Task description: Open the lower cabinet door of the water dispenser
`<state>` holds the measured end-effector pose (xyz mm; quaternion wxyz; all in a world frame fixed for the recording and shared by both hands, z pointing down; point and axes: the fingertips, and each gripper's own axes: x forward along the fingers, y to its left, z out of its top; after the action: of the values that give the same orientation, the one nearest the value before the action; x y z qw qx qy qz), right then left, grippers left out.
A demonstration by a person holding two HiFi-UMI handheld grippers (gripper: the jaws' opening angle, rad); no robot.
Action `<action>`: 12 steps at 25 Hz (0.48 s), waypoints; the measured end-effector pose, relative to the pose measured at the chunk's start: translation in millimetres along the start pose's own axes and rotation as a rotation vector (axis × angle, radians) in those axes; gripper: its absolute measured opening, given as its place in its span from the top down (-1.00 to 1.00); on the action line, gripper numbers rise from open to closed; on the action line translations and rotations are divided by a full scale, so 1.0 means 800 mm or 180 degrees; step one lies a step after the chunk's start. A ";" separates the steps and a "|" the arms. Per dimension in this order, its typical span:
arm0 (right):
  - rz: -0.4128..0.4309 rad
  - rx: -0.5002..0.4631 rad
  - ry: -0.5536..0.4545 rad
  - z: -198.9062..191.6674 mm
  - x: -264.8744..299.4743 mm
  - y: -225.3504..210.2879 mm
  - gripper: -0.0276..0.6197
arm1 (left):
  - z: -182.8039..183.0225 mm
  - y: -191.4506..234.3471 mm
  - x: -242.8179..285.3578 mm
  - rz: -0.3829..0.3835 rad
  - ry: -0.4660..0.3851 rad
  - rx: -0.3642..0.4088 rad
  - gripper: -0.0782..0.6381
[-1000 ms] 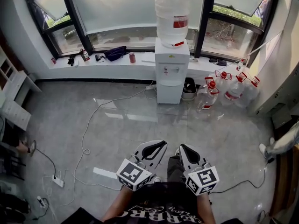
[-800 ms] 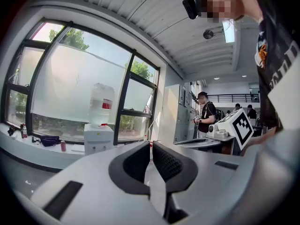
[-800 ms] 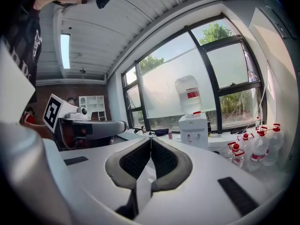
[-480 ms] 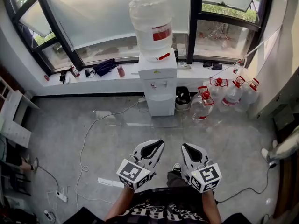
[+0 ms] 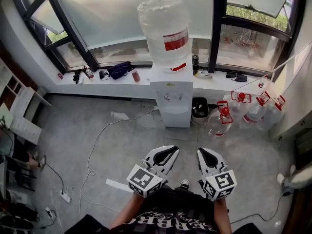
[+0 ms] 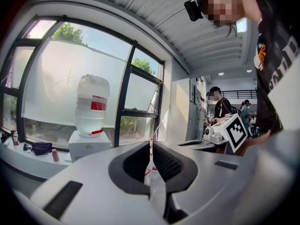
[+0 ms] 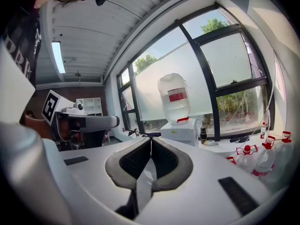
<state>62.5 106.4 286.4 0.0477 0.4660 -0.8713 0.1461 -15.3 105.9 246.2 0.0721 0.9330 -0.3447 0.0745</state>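
Your left gripper (image 5: 171, 150) and right gripper (image 5: 202, 152) are side by side above the floor (image 5: 117, 145), each with its jaws closed on nothing. The water dispenser (image 5: 171, 97) stands ahead against the window ledge (image 5: 105, 86), well apart from both. Its lower cabinet door (image 5: 175, 117) faces you.

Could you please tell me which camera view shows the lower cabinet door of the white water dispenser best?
The head view: the dispenser's white lower cabinet door faces the camera, unobstructed. Both gripper views show only the dispenser's top and clear water bottle; the door is hidden there.
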 end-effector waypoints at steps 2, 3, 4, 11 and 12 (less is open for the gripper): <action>0.0040 0.0072 0.0003 0.000 0.011 -0.008 0.88 | -0.004 0.008 0.006 0.0031 0.0059 0.0000 0.73; 0.0049 0.0107 0.0006 -0.001 0.017 -0.013 0.88 | -0.006 0.012 0.010 0.0044 0.0090 0.0014 0.73; 0.0052 0.0134 0.0013 -0.002 0.022 -0.018 0.88 | -0.008 0.017 0.014 0.0056 0.0118 0.0030 0.73; -0.0025 0.0307 0.0150 -0.023 0.058 -0.046 0.88 | -0.027 0.055 0.037 0.0028 0.0292 -0.0040 0.73; -0.0045 0.0331 0.0164 -0.027 0.065 -0.049 0.88 | -0.030 0.063 0.042 0.0000 0.0322 -0.0046 0.73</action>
<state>64.8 51.1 326.3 0.0469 0.4701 -0.8577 0.2028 -25.6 51.0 279.9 0.0961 0.9275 -0.3412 0.1190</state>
